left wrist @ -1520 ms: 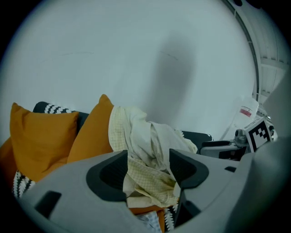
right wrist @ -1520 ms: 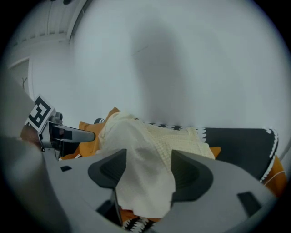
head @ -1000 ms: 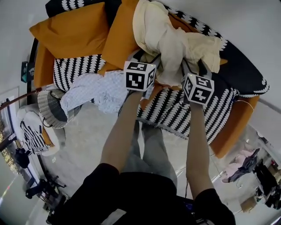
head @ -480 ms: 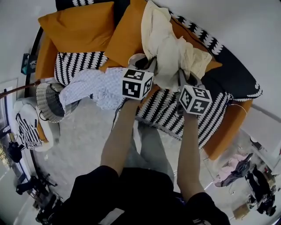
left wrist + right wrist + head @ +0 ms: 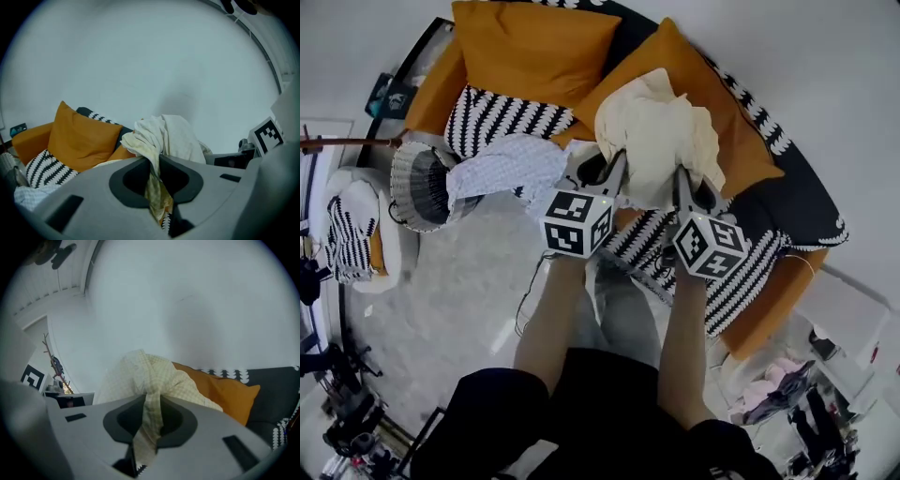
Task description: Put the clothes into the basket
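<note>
Head view, looking steeply down: two forearms reach forward, each hand holding a tool. The left tongs (image 5: 612,172) and the right tongs (image 5: 682,185) are both clamped narrow on a crumpled cream-yellow checked cotton garment (image 5: 656,141). They grip opposite sides of the bunch, which gathers the loose cloth and should stop it trailing. Each gripper view shows a fold pinched tight between its jaws. The garment hangs in the air well to the right of the round grey-and-white woven basket (image 5: 401,183), not yet over it. Just right of the basket stands an orange sofa with black-and-white zigzag panels (image 5: 750,281). A pale blue-white patterned garment (image 5: 502,169) drapes over the basket's right rim, apparently only half in.
</note>
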A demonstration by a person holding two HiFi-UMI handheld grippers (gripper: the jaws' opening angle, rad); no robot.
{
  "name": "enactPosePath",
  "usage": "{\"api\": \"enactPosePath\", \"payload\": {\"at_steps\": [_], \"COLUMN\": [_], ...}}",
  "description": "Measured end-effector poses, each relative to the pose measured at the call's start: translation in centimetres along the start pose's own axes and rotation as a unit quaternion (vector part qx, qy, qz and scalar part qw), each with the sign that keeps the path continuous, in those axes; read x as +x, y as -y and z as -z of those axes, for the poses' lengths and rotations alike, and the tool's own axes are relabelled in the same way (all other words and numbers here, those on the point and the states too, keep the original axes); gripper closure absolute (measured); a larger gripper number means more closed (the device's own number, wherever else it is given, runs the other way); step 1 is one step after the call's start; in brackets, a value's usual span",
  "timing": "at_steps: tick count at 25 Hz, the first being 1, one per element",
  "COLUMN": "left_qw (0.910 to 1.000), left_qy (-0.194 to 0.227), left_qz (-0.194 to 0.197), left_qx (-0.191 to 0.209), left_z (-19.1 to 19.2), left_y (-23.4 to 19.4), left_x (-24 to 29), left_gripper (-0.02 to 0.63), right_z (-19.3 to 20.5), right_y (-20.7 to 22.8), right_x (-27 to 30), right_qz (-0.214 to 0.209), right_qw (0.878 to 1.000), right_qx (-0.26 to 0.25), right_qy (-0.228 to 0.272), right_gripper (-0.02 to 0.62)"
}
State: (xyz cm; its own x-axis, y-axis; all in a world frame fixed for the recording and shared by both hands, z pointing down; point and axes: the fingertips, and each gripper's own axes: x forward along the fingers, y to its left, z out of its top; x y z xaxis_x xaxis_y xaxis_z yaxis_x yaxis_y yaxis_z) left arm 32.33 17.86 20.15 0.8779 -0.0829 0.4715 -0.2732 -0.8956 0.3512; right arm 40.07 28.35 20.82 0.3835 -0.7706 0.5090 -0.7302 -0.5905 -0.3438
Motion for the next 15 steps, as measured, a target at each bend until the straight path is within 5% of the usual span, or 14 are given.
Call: {"api": "enactPosePath", "payload": {"at_steps": [7,15], "left_qw": [0.9939,0.9668], "left_qy": [0.039,0.061], "left_qz": [-0.094,-0.222], "left_qx": [-0.043,-0.111], "left_z": [-0.3,2.6], "left_y": [-9.0,-21.6], "left_x": [-9.7,-22.6], "left_gripper": [0.552,0.552], "right_z": [0.5,6.0], "right_y": [-12.3,-29.6], "right_x": [3.5,8.6], "right_qz": [-0.101,-0.232], "right_qw": [0.993,0.961], "right_qx": [-0.055,-0.114], "right_qy": [-0.030,-0.096], "right_gripper": [0.534,0.534]}}
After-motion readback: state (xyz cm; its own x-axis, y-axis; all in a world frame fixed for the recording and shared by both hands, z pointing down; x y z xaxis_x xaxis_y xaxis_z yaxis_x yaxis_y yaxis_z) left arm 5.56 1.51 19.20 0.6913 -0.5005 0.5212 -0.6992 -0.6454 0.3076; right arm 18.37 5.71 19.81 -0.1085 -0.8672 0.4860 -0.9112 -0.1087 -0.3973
